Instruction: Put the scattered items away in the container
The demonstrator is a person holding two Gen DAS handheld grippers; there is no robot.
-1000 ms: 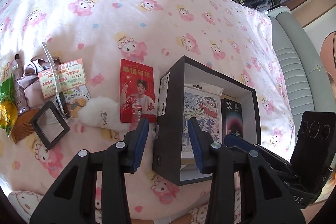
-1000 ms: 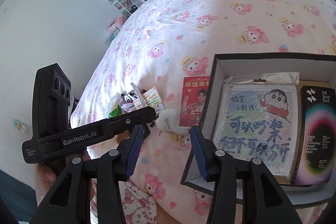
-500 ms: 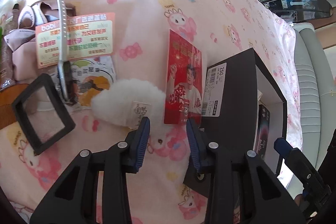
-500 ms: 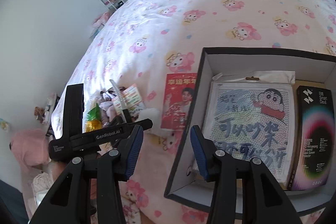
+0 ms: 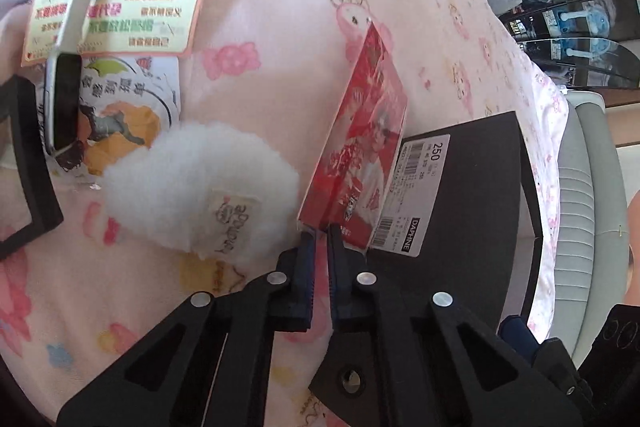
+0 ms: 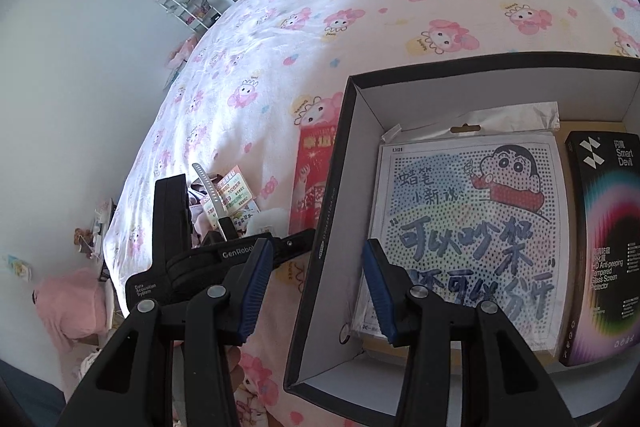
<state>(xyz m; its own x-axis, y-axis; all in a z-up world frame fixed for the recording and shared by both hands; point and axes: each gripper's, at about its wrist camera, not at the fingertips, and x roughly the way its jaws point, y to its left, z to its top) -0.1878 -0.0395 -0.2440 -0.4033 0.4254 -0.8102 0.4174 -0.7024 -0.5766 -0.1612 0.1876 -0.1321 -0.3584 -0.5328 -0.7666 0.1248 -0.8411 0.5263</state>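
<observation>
Red card (image 5: 362, 147), printed with a figure, is the item in hand: it stands tilted on its edge on the bed (image 5: 280, 7), its near corner pinched in the left gripper (image 5: 322, 233), which is shut on it. Its long axis runs from that near corner away to the far right, leaning against the left outer wall of the black box (image 6: 332, 187). The right gripper (image 6: 316, 287) hangs open and empty, straddling the box's near-left wall. Two flat packs already lie inside the box, so tidying looks partly done. Still out on the bed to the left are a white fluffy puff (image 5: 200, 187), an orange leaflet (image 5: 116, 7), a sachet, a black frame and more.
</observation>
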